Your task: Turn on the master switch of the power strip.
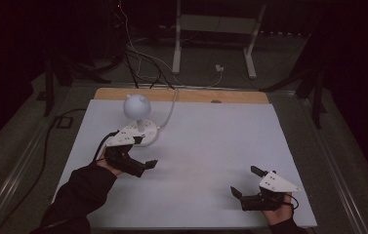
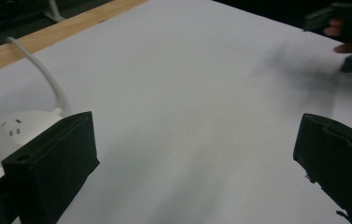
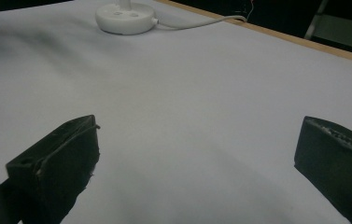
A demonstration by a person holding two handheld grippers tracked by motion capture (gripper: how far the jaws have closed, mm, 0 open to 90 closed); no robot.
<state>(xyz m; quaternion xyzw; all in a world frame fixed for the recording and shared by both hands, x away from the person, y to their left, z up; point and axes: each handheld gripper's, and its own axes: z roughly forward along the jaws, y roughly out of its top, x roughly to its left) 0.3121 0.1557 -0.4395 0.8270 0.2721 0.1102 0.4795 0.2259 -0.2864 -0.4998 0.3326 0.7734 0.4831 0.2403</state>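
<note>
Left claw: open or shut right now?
Open. The left claw has its jaws spread wide with bare white table between them, holding nothing.

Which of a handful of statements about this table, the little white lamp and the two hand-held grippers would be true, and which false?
1. The left hand-held gripper is clamped on the lamp. False: its jaws are apart and hold nothing; it is beside the lamp's base.
2. The right hand-held gripper is open over bare white table surface. True.
3. A white cable runs from the lamp's round base toward the table's far edge. True.
4. The lamp stands near the right hand-held gripper. False: it stands on the left side of the table, toward the far edge, close to the left one.
5. A wooden strip shows along the table's far edge. True.
</note>
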